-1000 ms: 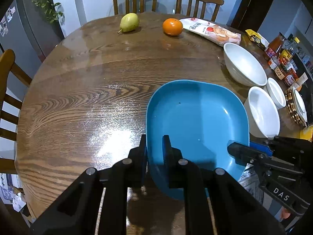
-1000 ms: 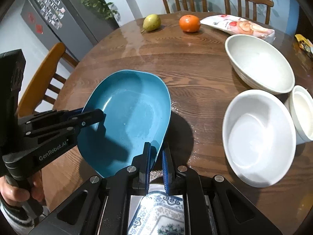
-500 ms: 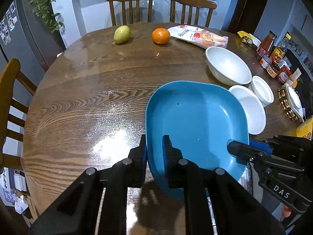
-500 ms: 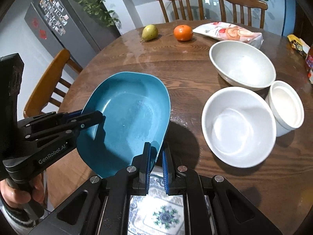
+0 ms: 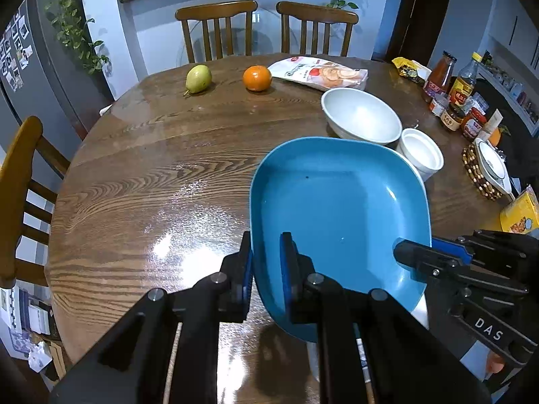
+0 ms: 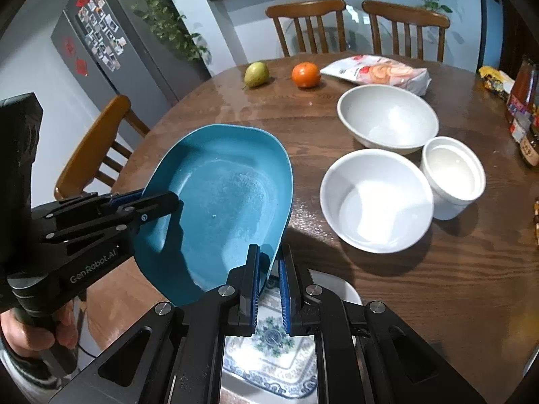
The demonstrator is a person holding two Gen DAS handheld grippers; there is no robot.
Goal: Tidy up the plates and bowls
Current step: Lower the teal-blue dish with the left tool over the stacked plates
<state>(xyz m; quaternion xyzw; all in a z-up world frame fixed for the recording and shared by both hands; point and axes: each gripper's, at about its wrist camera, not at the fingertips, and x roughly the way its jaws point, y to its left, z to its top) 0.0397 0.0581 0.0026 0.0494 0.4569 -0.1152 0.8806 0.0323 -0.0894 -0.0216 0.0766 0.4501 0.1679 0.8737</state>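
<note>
Blue plate point(image 5: 337, 208) is up off the counter point(image 5: 151, 175), tilted, carried between both tongs over the near edge; a patterned plate point(image 6: 269, 353) sits directly below it in the right wrist view. Plate looks rigid, glossy glaze or melamine, can't tell which, so treat as slippery and chip-prone. Probably moderate weight, wide and shallow, so it will lever on any single-point pinch. Best hold is the rim on opposite sides, which is what's happening. Left tongs point(image 5: 266, 262) nearly closed, pinching the near-left rim, one pad inside and one outside. Right tongs point(image 6: 268, 279) also nearly closed, clamping the thin rim edge on the opposite side. Rim bite looks shallow on the right, so slip risk if tilt increases. White bowls point(image 6: 375, 198) and a small cup point(image 6: 453, 175) sit well apart on the counter, untouched.
</note>
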